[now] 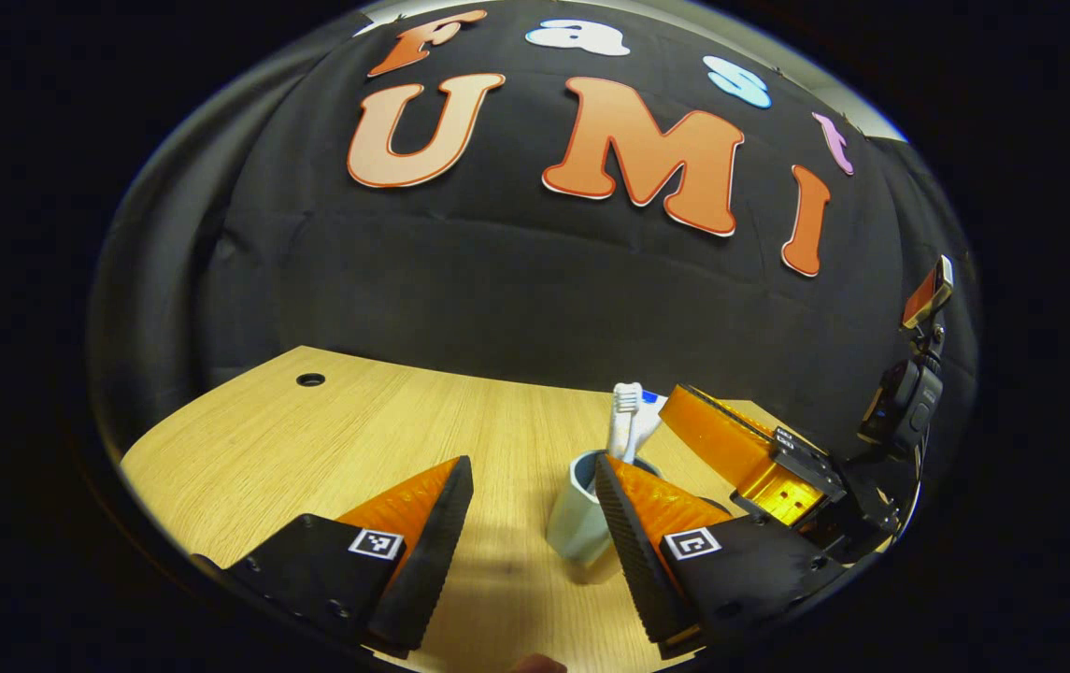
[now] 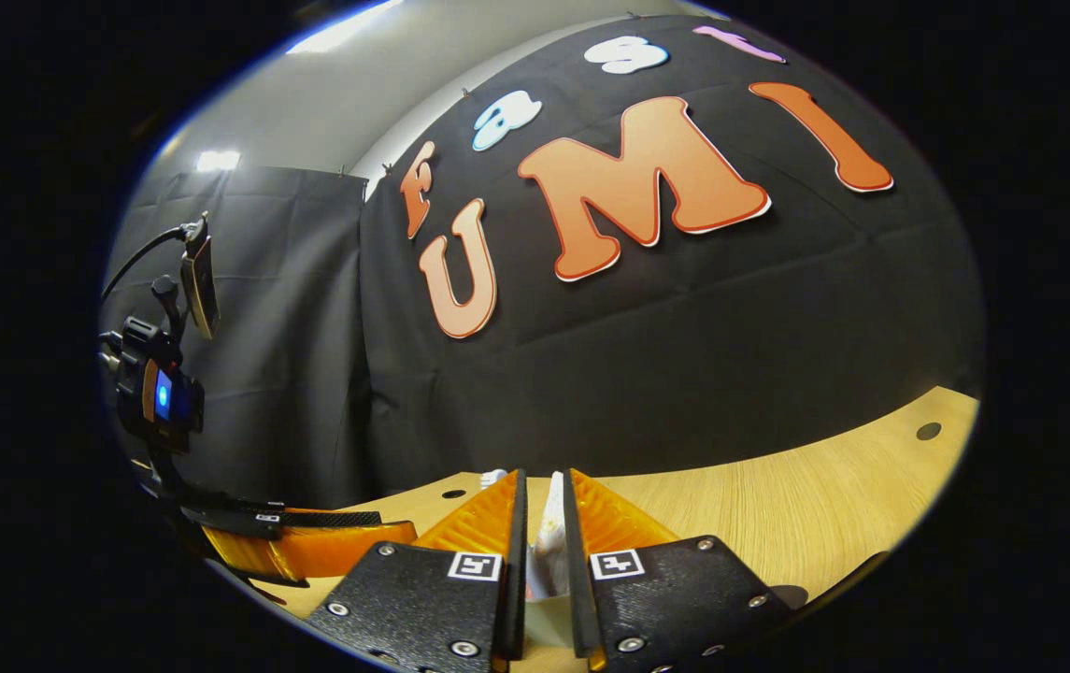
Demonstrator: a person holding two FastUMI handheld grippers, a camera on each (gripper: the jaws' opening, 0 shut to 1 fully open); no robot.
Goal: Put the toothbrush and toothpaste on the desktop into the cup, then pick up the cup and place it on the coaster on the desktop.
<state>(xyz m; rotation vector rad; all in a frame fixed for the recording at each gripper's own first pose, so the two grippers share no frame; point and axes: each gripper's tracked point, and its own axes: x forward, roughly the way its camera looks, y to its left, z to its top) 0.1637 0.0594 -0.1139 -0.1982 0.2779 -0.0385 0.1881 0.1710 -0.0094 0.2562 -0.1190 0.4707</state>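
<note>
- The left gripper (image 1: 535, 486) has its fingers spread wide and holds nothing; one finger is just beside the cup (image 1: 581, 519)
- The right gripper (image 2: 544, 523) has its fingers nearly together, pressing on the white toothpaste (image 2: 550, 533)
- The cup stands on the wooden desktop (image 1: 310, 449), with the toothbrush (image 1: 625, 416) upright inside it

No readable text on anything here (only square coded markers).
</note>
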